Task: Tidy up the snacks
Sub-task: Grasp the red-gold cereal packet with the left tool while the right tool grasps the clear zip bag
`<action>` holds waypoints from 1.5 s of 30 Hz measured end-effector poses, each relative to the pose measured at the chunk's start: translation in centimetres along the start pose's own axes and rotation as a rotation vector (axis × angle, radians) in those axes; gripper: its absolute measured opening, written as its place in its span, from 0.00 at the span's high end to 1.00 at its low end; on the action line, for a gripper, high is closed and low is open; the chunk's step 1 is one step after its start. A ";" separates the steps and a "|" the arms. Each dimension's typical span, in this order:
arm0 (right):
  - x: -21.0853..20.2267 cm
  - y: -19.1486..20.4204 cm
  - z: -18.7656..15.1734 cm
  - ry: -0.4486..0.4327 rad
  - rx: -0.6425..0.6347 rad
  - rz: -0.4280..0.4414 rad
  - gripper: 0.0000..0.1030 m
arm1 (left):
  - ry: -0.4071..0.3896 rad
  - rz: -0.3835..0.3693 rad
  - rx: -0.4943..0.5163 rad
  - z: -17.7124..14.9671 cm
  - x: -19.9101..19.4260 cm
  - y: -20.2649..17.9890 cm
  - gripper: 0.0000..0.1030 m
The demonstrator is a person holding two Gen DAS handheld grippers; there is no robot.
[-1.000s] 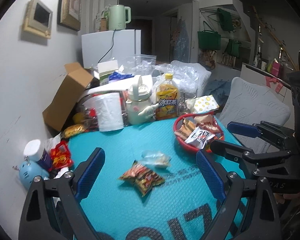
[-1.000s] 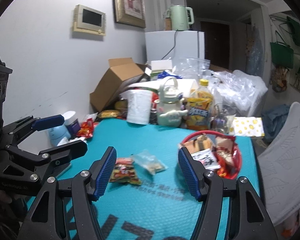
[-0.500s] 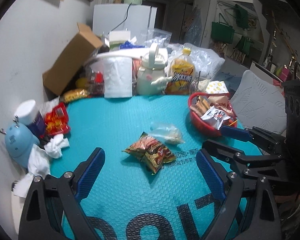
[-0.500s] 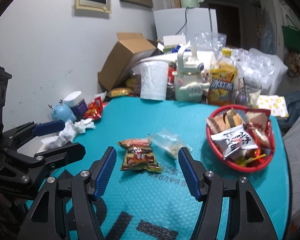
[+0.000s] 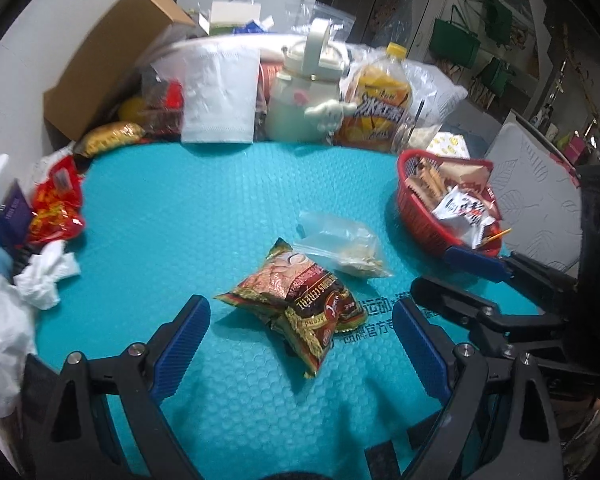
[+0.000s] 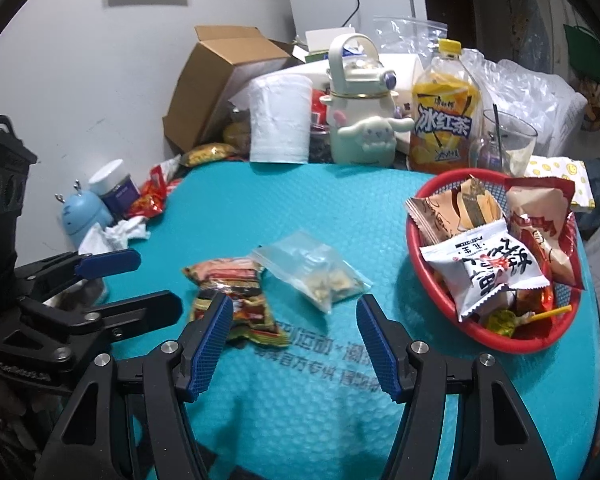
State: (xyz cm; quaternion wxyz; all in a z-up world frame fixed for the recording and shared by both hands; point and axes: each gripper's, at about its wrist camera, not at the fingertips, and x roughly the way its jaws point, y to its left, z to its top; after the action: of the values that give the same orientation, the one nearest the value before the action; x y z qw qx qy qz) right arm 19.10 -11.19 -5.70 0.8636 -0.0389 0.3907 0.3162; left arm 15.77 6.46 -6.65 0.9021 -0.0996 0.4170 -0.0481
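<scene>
The left gripper point(image 5: 300, 336), black-framed with blue ribbed pads, hung above the teal bubble-textured mat point(image 5: 204, 216) with its jaws spread wide and nothing between the pads. Just beyond its fingertips, toward twelve o'clock in its own view, lay the crinkled red-and-gold foil cereal packets point(image 5: 296, 300), two of them overlapping. Touching their far edge at about one o'clock lay the clear zip-top plastic bag point(image 5: 344, 244) with a few pale crumbs in one corner.

The right gripper point(image 6: 294, 324), of the same build, stood with its jaws moderately apart, also empty. In its view the foil cereal packets point(image 6: 236, 300) sat at eleven o'clock, partly behind the left-hand pad, and the clear bag point(image 6: 316, 268) lay at twelve o'clock, just past the fingertips. The left gripper's fingers point(image 6: 108, 262) showed at nine o'clock, off to the side of the packets.

Farther out, at two o'clock in the right view, the round red plastic basket point(image 6: 432, 296) stood on the mat, well apart from the loose packets, heaped with wrapped snacks, a white packet with black characters point(image 6: 488, 264) on top.

Along the mat's far edge at twelve o'clock stood a white paper-towel roll point(image 6: 278, 120), a cream cartoon-dog water jug point(image 6: 360, 116) and a yellow-capped iced-tea bottle point(image 6: 444, 120). An open brown cardboard box point(image 6: 216, 76) leaned at eleven o'clock, and crumpled white tissues point(image 5: 44, 276) lay at the mat's nine o'clock edge.
</scene>
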 end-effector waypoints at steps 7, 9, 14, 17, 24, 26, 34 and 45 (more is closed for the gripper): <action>1.5 -1.5 0.0 0.027 0.015 -0.034 0.37 | 0.043 0.035 0.001 0.2 3.4 0.6 0.10; 1.8 -1.4 0.0 0.033 0.006 -0.035 0.37 | 0.042 0.060 0.009 0.1 3.8 0.9 0.10; 2.8 -0.3 0.3 0.045 -0.051 -0.043 0.37 | 0.019 0.081 -0.006 0.3 3.7 2.8 0.10; 3.7 0.4 0.7 0.056 -0.074 -0.037 0.37 | 0.010 0.121 0.004 0.5 3.5 3.8 0.10; 5.6 1.3 1.7 0.062 -0.122 -0.061 0.37 | 0.005 0.146 -0.062 0.7 3.0 6.7 0.10; 6.4 1.4 2.0 0.066 -0.124 -0.064 0.37 | -0.004 0.148 -0.077 0.7 2.8 7.1 0.10; 9.1 1.0 2.8 0.082 -0.113 -0.080 0.34 | -0.054 0.073 -0.104 1.0 2.2 7.3 0.10; 10.5 -0.2 1.9 0.117 -0.088 -0.047 0.53 | 0.036 0.066 -0.069 1.2 5.7 6.0 0.10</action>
State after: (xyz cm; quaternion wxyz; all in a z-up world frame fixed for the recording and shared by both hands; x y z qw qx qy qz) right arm 25.67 -5.33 -11.79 0.8440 -0.1043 0.4252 0.3099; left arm 20.40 11.51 -11.38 0.8916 -0.1160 0.4376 -0.0057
